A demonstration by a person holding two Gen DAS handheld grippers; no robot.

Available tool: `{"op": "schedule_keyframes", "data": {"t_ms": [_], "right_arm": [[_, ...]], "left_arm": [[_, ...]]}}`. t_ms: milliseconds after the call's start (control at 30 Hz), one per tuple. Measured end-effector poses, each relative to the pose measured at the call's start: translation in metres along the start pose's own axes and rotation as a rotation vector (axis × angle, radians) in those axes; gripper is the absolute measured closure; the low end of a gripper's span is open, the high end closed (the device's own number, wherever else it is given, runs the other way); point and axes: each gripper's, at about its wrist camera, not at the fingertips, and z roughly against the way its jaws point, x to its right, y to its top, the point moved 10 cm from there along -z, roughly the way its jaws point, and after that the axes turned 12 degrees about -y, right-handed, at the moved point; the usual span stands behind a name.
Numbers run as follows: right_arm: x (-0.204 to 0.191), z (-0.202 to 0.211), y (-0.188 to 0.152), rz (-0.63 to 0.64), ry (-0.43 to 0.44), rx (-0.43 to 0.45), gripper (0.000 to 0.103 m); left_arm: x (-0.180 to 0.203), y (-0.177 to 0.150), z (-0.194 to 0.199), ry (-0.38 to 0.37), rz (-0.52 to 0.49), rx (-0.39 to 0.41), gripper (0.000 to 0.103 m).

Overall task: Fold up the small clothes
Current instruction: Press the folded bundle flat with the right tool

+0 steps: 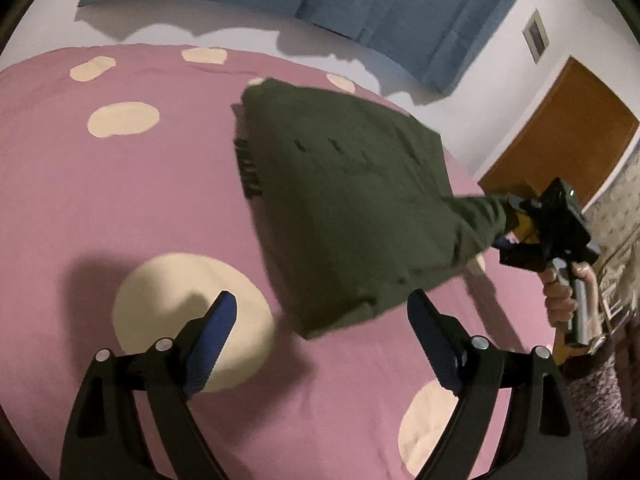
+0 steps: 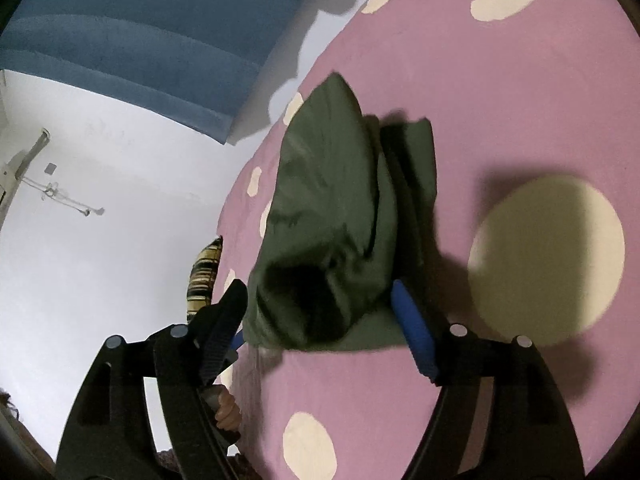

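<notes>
A dark olive-green garment (image 1: 344, 200) lies partly folded on a pink bedspread (image 1: 120, 208) with cream dots. One sleeve (image 1: 476, 210) stretches out to the right, lifted a little off the bed. My left gripper (image 1: 322, 300) is open just in front of the garment's near corner and holds nothing. In the right wrist view the garment (image 2: 332, 208) ends in a bunched sleeve opening (image 2: 304, 296), which sits between the wide-apart fingers of my right gripper (image 2: 318, 288); the pads do not press on it. The left wrist view also shows the right gripper (image 1: 510, 224) at the sleeve's end, held by a hand (image 1: 560, 300).
A blue padded headboard (image 1: 380, 4) and white wall stand behind the bed. A brown door (image 1: 560, 132) is at the right. A striped yellow and black cloth (image 2: 206, 276) lies at the bed's edge. A large cream dot (image 2: 548, 256) lies right of the garment.
</notes>
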Motion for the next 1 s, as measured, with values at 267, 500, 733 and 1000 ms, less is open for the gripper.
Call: {"op": "schedule_keyframes", "data": {"t_ms": [267,500,733,1000], "right_arm": [[-0.003,-0.010,-0.008,-0.031,0.008,-0.021,0.029],[-0.010,-0.015,-0.009,-0.039,0.045,-0.025,0.029],[-0.008,-0.029,-0.007,-0.025,-0.025,-0.032,0.058],[-0.032,-0.026,-0.007,0.059,-0.014,0.016,0.081]], "left_arm": [[0.000,0.000,-0.025,0.045,0.002,-0.027,0.017],[-0.008,0.001,-0.028,0.071,0.021,-0.025,0.017],[-0.009,0.003,-0.027,0.090,0.006,-0.024,0.017],[-0.012,0.008,-0.018,0.120,0.020,0.009,0.015]]}}
